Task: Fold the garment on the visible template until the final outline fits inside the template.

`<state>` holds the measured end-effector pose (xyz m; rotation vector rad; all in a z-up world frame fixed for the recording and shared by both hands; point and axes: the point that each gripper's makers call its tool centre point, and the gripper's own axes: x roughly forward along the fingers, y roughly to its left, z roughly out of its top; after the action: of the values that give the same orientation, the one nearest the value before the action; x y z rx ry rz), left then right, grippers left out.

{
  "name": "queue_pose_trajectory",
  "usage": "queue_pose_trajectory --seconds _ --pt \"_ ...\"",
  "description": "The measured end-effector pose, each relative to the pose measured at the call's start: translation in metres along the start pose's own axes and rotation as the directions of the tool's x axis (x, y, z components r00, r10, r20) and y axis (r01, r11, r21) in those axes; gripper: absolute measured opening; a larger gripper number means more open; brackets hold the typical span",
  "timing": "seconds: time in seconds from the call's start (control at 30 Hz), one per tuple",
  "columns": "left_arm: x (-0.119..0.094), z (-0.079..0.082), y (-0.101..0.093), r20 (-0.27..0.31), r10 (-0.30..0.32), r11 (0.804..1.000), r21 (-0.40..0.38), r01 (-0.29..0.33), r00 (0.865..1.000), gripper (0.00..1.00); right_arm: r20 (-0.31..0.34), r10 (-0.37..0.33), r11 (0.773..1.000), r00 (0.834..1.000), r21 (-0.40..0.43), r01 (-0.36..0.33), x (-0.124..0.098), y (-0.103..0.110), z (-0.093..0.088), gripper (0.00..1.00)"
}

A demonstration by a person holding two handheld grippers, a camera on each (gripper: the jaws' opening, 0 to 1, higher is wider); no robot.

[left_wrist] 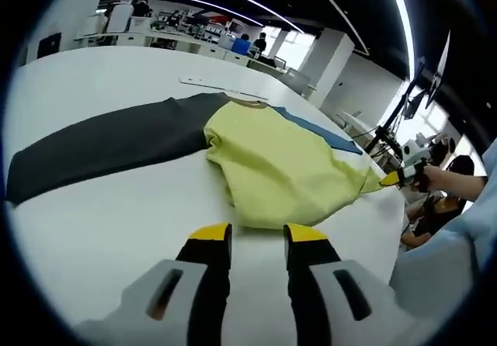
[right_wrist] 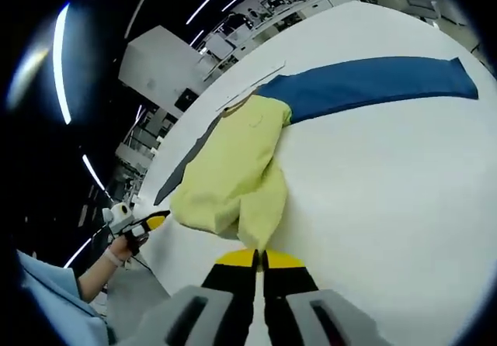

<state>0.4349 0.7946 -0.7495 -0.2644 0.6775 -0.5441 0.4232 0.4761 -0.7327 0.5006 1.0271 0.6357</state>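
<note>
Right gripper (right_wrist: 258,259), low in its view, is pinched on the yellow garment's (right_wrist: 233,171) hem, while our left gripper (left_wrist: 258,236) hangs parted before that garment at frame centre, limp, light cloth best taken at edges.
</note>
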Motion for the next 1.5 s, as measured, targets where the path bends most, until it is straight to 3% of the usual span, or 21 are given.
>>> queue_pose_trajectory --seconds 0.2,0.3,0.53,0.83,0.93,1.27,1.5 --pt "0.006 0.000 0.004 -0.017 -0.016 1.000 -0.006 0.016 1.000 0.22 0.001 -0.001 1.000 1.000 -0.001 0.001 -0.001 -0.001 0.001 0.00" --pt "0.008 0.000 -0.001 -0.023 -0.036 0.999 -0.024 0.036 0.999 0.15 0.004 -0.003 1.000 1.000 0.000 0.003 0.000 -0.002 0.001 0.00" --pt "0.004 0.005 0.004 -0.003 -0.017 0.997 -0.073 0.017 1.000 0.00 0.004 -0.008 1.000 1.000 0.000 0.008 -0.001 -0.005 0.001 0.00" --pt "-0.003 0.042 -0.013 0.103 -0.062 0.994 -0.080 0.070 0.993 0.00 0.013 -0.011 1.000 1.000 -0.001 0.011 -0.002 -0.006 0.004 0.00" --pt "-0.005 0.062 -0.021 0.149 -0.080 0.994 -0.059 0.090 0.986 0.00 0.020 -0.013 1.000 1.000 -0.001 0.013 -0.002 -0.007 0.006 0.00" --pt "0.006 0.112 -0.031 0.197 -0.107 0.994 0.003 0.109 0.975 0.00 0.038 -0.022 1.000 0.999 -0.003 0.022 -0.005 -0.011 0.015 0.00" --pt "0.028 0.144 -0.028 0.214 -0.108 0.994 0.030 0.104 0.971 0.00 0.053 -0.031 0.999 0.998 -0.008 0.032 -0.007 -0.013 0.023 0.00"
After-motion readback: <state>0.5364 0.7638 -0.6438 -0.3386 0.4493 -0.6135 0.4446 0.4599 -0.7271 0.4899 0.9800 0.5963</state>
